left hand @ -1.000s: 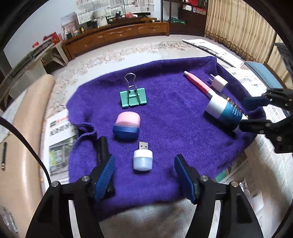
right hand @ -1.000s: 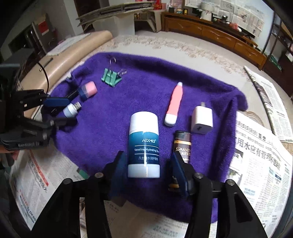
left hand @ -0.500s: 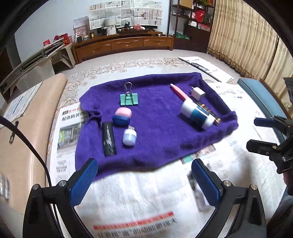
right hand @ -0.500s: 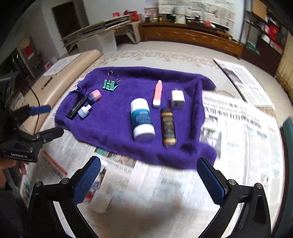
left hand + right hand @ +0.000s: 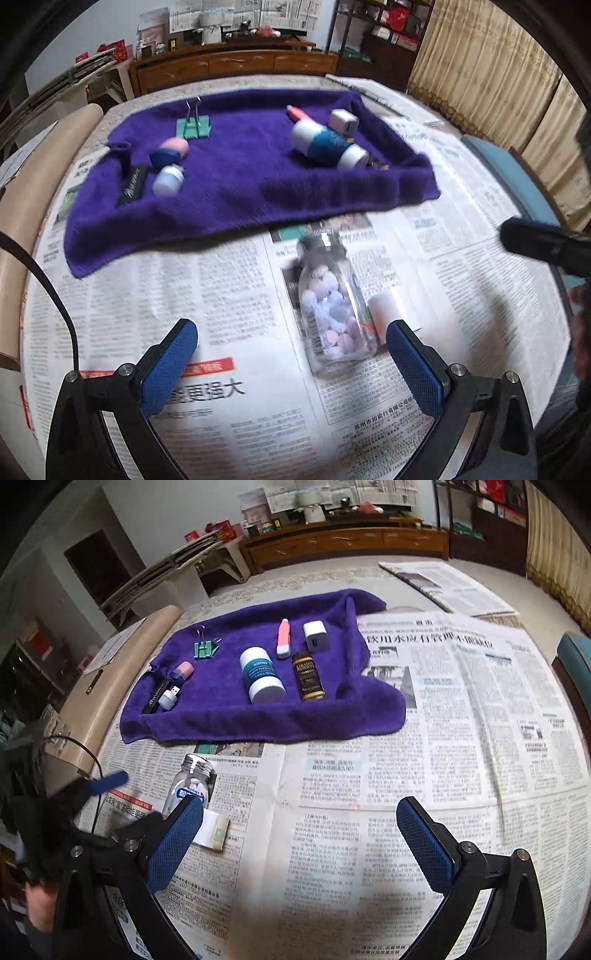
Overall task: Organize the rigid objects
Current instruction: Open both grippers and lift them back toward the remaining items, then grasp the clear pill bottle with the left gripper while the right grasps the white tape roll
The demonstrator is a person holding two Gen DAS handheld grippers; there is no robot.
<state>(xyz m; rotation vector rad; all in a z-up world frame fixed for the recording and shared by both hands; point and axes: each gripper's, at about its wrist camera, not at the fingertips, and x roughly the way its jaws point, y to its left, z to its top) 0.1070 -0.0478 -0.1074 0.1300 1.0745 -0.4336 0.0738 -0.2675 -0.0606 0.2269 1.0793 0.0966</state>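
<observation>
A purple towel [image 5: 240,184] [image 5: 258,716] lies on newspaper and carries a green binder clip [image 5: 192,127] [image 5: 204,649], a pink-and-blue case [image 5: 170,152], a small USB light [image 5: 168,181], a black tube [image 5: 132,184], a white-and-teal bottle [image 5: 325,146] [image 5: 260,675], a pink pen [image 5: 283,639], a white charger [image 5: 316,637] and a brown tube [image 5: 307,677]. A clear jar of pastel pieces [image 5: 332,306] [image 5: 190,786] lies on the newspaper near a small white roll [image 5: 384,308]. My left gripper [image 5: 291,363] is open, just before the jar. My right gripper [image 5: 301,843] is open and empty.
Newspaper [image 5: 424,738] covers the table around the towel. A beige table edge [image 5: 96,709] runs along the left. A blue chair [image 5: 517,184] stands at the right. A wooden cabinet [image 5: 347,542] lines the far wall.
Both grippers have pulled back from the towel toward the near newspaper and opened wide. The clear jar and white roll have come into view close to the left gripper.
</observation>
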